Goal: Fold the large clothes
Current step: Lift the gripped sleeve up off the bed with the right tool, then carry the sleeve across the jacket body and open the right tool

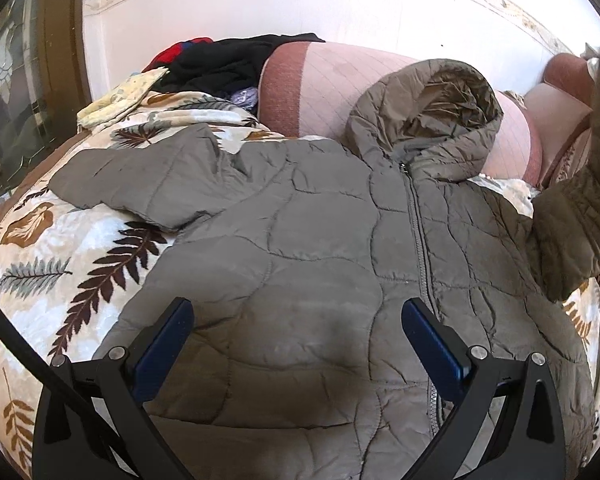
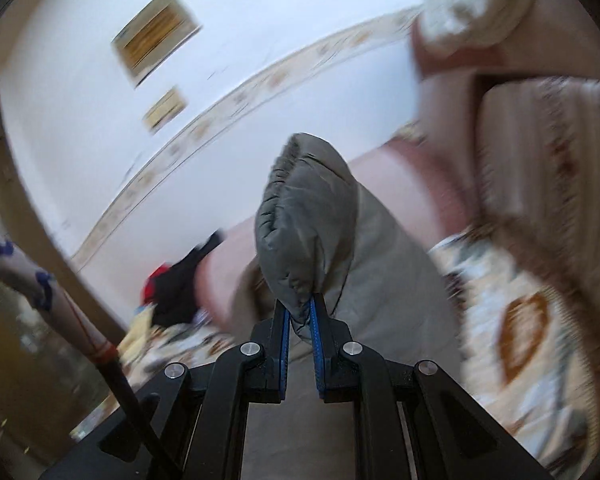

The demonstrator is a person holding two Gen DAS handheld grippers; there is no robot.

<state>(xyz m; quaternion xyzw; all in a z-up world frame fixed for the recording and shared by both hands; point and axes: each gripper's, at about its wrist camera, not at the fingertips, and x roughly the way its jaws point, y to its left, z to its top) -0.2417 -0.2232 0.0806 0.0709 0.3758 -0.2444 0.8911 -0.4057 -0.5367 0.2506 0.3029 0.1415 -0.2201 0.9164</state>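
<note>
Jacket (image 1: 320, 240), grey-olive quilted w/ hood (image 1: 432, 112), lies front-up, zipped, on leaf-print bedspread (image 1: 60, 264); hood at far end against pink bolster (image 1: 320, 88). Left sleeve (image 1: 140, 176) spread flat to the left. Right sleeve (image 2: 308, 216) lifted off bed, cuff pinched in right claw (image 2: 299, 312), fully clamped on fabric. Left claw (image 1: 296, 320) spread wide, hovering over near hem, holding nothing. Dark clothes pile (image 1: 228, 60) far left. Right view motion-blurred.

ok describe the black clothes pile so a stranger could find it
On the leaf-print blanket, look past the grey puffer jacket to the far end by the wall. The black clothes pile lies left of the pink bolster: the only dark heap, with red showing.
</note>
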